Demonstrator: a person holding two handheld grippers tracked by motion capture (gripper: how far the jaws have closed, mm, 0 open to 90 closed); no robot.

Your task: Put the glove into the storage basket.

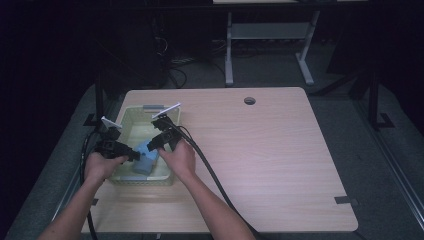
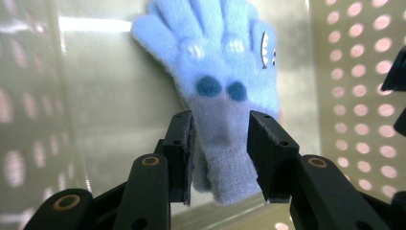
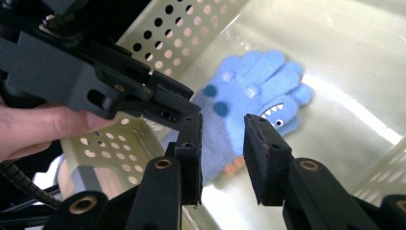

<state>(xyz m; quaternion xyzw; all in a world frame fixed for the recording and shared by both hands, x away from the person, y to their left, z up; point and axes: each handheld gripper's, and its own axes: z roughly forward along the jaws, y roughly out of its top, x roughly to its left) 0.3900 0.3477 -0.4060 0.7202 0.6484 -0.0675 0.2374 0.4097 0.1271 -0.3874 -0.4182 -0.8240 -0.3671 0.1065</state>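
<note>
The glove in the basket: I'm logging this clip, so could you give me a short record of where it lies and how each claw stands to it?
glove: blue, monster face, lying flat on the basket floor
basket: pale perforated, on the table's left side
left claw: jaws either side of the glove's cuff, a gap at the right jaw
right claw: jaws apart above the glove's cuff end, not touching it
hands: both at the basket's near end

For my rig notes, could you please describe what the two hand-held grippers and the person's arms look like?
Both the left gripper and the right gripper are black, with two blocky jaws, brass-coloured pivot rings and a pale plate on top. A thick black cable trails from the right one. The forearms are bare, without sleeves.
</note>
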